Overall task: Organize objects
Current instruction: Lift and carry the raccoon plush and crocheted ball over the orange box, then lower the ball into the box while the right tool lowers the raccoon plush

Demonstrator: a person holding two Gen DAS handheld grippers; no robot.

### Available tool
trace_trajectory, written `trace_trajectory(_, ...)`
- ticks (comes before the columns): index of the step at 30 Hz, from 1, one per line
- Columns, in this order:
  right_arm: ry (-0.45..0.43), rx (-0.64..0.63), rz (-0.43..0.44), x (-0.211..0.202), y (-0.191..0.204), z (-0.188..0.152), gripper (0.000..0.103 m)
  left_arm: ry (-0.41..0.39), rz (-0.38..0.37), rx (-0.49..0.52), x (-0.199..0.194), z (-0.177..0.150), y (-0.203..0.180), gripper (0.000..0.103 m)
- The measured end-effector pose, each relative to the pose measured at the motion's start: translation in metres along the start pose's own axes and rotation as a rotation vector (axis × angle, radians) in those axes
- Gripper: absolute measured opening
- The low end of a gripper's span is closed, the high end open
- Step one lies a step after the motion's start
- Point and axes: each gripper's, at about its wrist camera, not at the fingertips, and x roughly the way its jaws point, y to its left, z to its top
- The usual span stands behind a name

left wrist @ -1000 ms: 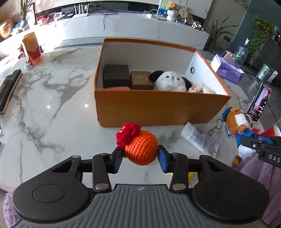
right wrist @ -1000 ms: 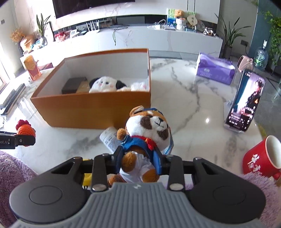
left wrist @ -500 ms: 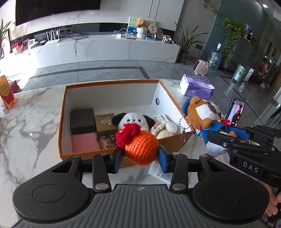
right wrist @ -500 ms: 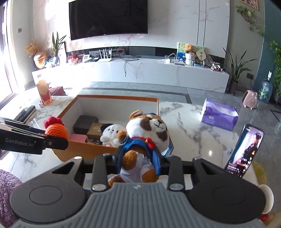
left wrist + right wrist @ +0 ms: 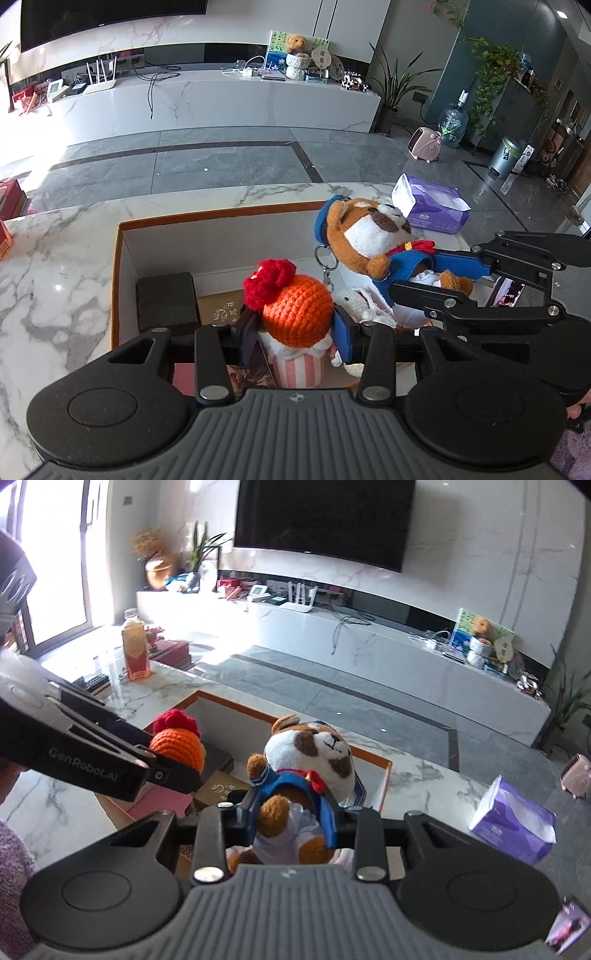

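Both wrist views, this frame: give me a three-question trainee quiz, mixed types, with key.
1. True or false: the left gripper is empty.
2. What does the right gripper hold? A) purple tissue pack B) plush dog in blue outfit C) black box
3. Fill in: both toys hang above the orange ____.

Key: 1. False, it clamps the orange crochet ball. 2. B, the plush dog. 3. storage box.

Orange crochet ball (image 5: 297, 315) with a red yarn tuft on top, pinched between blue pads, hanging over the orange-walled box (image 5: 117, 280). Right beside it a plush dog (image 5: 373, 236) — brown and white, blue cap, blue outfit, red bow, metal keyring — clamped at the waist, upright, over the same box. Inside — a black box, a gold one, something pink, a white plush.
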Motion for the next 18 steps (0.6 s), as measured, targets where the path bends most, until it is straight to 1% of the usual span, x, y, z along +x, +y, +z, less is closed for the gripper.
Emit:
trace_trajectory(3,0.032,-0.1,0.06,0.024,-0.011,0.008,0.035,0.022,-0.003,-0.009,0.017,0.007,0.009,0.049)
trace_trajectory(8,0.103,-0.249,0.095,0.064,-0.021,0.018,0.035,0.043,0.007,-0.018,0.043,0.017,0.023,0.049)
trace_trajectory(11,0.146,-0.349,0.123,0.084,-0.018,0.018,0.035,0.053,0.004,-0.026,0.056,0.022,0.029,0.049)
trace_trajectory(15,0.188,-0.478,0.131,0.109,-0.014,0.014,0.035,0.075,0.003,-0.051,0.071,0.025,0.037,0.049)
trace_trajectory(18,0.208,-0.547,0.136,0.124,-0.012,0.013,0.035,0.09,-0.003,-0.071,0.08,0.026,0.042,0.049)
